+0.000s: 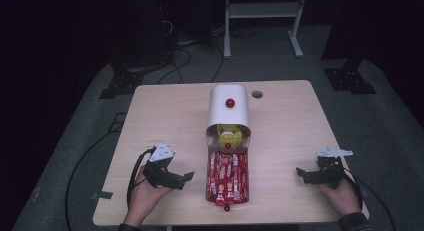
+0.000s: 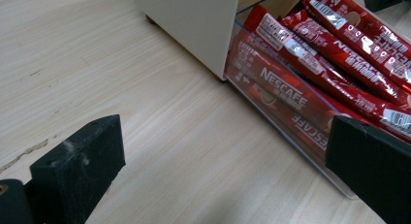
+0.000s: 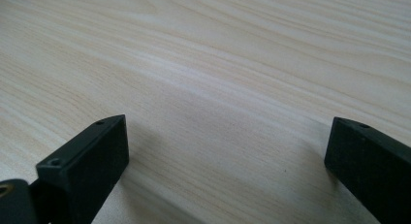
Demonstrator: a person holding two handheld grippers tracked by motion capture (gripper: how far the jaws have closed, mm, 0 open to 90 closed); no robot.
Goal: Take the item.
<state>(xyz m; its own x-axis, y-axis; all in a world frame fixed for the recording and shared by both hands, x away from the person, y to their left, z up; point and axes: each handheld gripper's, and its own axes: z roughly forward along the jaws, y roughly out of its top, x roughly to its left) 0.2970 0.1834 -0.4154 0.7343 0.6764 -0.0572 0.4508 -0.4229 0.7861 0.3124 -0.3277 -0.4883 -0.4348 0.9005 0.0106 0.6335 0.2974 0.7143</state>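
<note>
A white round-topped box (image 1: 229,111) with a red knob (image 1: 230,103) on top stands at the table's middle. Its clear drawer (image 1: 226,207) is pulled out toward me and holds several red Nescafe sticks (image 1: 227,176), seen close up (image 2: 291,88) in the left gripper view. Something yellow (image 1: 230,136) sits in the box's opening. My left gripper (image 1: 184,180) rests open on the table left of the drawer, its jaws pointing at the drawer's side (image 2: 291,136). My right gripper (image 1: 301,175) lies open on bare wood to the drawer's right, its jaws wide apart and holding nothing.
The light wooden table (image 1: 280,126) has a round cable hole (image 1: 257,94) behind the box. Cables trail from both grippers off the front corners. Beyond the table stand a white frame (image 1: 262,11) and dark stands on a grey floor.
</note>
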